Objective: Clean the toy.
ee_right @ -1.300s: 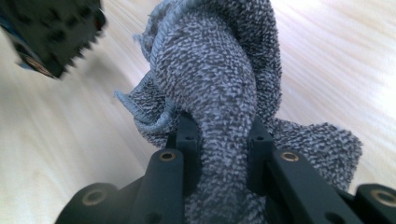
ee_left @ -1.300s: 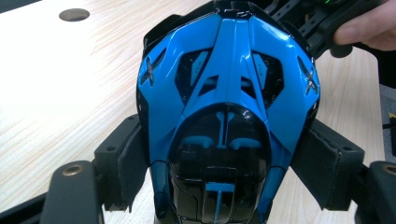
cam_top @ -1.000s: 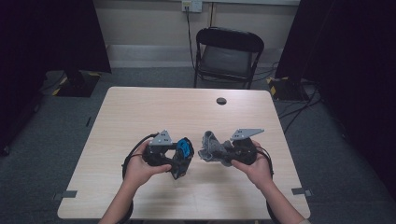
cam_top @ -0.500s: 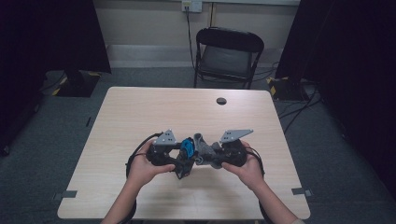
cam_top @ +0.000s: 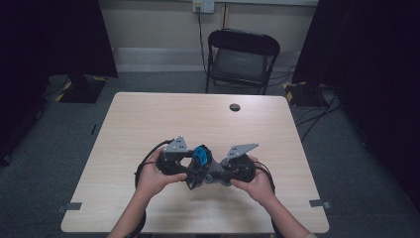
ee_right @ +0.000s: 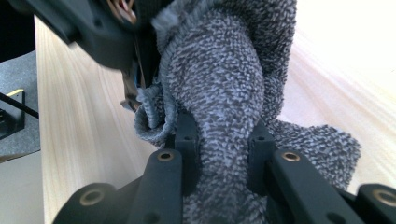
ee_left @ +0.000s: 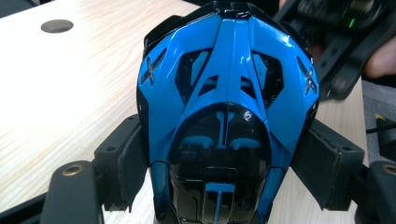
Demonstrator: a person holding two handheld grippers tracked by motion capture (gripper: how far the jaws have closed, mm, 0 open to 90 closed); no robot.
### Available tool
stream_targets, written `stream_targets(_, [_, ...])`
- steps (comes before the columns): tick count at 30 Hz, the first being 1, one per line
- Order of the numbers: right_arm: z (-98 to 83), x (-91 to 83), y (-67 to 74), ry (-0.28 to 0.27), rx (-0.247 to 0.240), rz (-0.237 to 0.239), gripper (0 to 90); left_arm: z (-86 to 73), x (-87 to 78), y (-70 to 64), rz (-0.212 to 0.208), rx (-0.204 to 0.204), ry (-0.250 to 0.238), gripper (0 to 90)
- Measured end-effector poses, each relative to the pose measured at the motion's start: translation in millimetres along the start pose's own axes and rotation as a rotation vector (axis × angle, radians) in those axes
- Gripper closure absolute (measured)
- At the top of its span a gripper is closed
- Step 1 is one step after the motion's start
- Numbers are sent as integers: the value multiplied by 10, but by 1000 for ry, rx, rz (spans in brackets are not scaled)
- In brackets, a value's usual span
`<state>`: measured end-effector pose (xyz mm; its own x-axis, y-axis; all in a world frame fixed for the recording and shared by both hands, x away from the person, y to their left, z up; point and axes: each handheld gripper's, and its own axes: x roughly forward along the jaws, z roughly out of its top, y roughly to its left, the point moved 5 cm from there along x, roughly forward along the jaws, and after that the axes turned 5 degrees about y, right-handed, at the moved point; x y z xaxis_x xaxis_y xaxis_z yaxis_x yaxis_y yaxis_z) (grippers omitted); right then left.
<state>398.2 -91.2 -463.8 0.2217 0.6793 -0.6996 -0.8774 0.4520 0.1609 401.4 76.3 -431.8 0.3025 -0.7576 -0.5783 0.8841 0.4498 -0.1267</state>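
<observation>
Toy car (ee_left: 227, 116): clamped in left gripper (cam_top: 190, 171); grey cloth (ee_right: 224, 93), pinched in right gripper (cam_top: 210, 177), touched it; wiping barely begun.

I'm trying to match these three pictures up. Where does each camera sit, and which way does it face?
High view: above the person's side, looking forward and down at the table; both forearms, left gripper and right gripper meet.
Left gripper view: on the left gripper, looking along its jaws, shut on a blue toy car.
Right gripper view: on the right gripper, jaws shut on a grey cloth.
Shared: the wooden table.
</observation>
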Motion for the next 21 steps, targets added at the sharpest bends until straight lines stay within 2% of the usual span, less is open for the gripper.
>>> stream_targets(8, [-108,150,49,37,-2,15,733,53,-33,4,11,-3,-18,246])
stream_targets(11, [-136,166,38,43,2,6,733,49,-42,14,13,-8,-20,246])
stream_targets(15, [-128,51,-38,9,24,-12,733,18,-59,21,13,-11,-23,246])
stream_targets(21, [-60,-235,-170,-43,41,-49,733,-12,-62,33,16,-14,-15,246])
